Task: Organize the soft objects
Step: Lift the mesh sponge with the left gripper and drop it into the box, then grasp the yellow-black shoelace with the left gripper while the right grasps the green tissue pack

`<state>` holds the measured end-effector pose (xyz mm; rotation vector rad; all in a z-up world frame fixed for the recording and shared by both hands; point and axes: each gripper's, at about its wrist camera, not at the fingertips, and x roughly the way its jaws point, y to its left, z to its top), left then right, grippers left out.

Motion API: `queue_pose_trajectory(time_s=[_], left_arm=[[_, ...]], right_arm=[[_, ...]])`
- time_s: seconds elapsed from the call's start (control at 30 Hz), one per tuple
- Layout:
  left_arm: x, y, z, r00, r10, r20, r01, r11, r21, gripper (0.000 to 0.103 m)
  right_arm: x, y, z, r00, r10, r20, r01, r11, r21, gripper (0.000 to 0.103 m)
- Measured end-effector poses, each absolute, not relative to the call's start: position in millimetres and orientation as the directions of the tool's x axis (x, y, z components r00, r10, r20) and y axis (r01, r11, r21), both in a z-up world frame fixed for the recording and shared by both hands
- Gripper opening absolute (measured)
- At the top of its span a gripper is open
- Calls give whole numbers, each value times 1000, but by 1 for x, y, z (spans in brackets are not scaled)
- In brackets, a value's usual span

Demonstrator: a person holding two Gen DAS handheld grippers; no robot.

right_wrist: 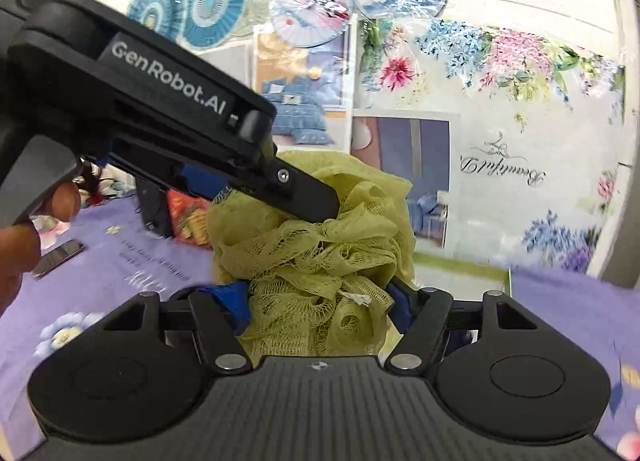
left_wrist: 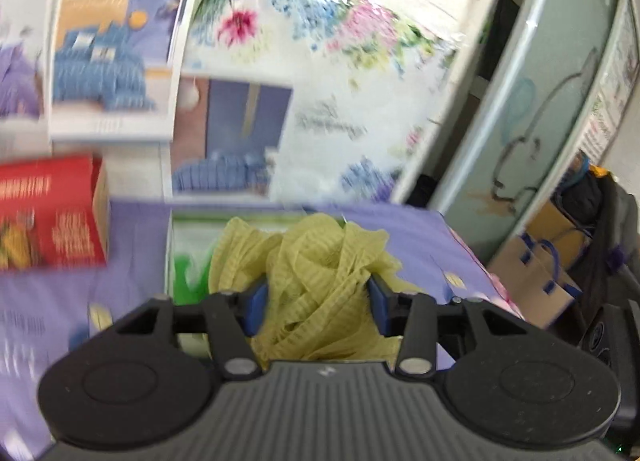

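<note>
The yellow-green mesh bath pouf point(right_wrist: 316, 245), a loose ball of gathered netting, sits between the blue pads of both tools at once. The right gripper point(right_wrist: 320, 301) is clamped on its lower folds, with the netting bulging out above and in front of the jaws. The left gripper point(left_wrist: 316, 301) pinches the same pouf on its own blue pads; in the right wrist view it comes in from the upper left, one black finger point(right_wrist: 308, 197) pressed into the top of the ball. A hand point(right_wrist: 24, 221) grips its handle at the left edge.

Below and beyond both tools lies the purple flowered cloth point(right_wrist: 120, 261). A green-trimmed white box point(left_wrist: 188, 245) shows just behind the pouf, and a red printed carton point(left_wrist: 52, 213) stands off to the left.

The step looks like carrying the pouf, lifted clear of the cloth. Next, I judge, it needs a destination, possibly that box, and both jaws released together.
</note>
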<state>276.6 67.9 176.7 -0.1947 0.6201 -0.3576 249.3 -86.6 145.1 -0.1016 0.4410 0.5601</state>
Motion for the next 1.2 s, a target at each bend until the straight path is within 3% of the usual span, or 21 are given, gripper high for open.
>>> queue_pose_trajectory(time_s=[0.03,0.1,0.23,0.43,0.7,0.87,1.03,1.2], left_arm=[[293,69,178,766,-356,-536,245,932,-269,84],[319,76,178,793,-294,-533,180,950,-257,102],[347,96,169,803,-226,-551,85,959,-269,102],[338,105,156,803,-200,-561,77,969,-235,102],[256,111,157,817,-209,-538,105,970,-218,102],[186,128,142,819,-195,-540,89,972,-215,102],[130,150,97,787,-104,-608,0,986,-168,102],[96,166,44,704,-108,-701,-65,974,-215,102]], right_arm=[[271,-84,145,746,479,-462,-525,850,34,55],[309,-80,139,718,450,-531,-495,867,66,56],[342,-80,125,733,384,-562,-430,901,56,55],[338,-80,134,762,407,-504,-445,894,49,56],[268,-85,152,761,462,-456,-504,863,33,57],[198,-96,132,732,486,-477,-505,857,99,57],[138,-91,90,674,508,-537,-507,846,164,57],[95,-84,65,673,472,-570,-484,863,144,57]])
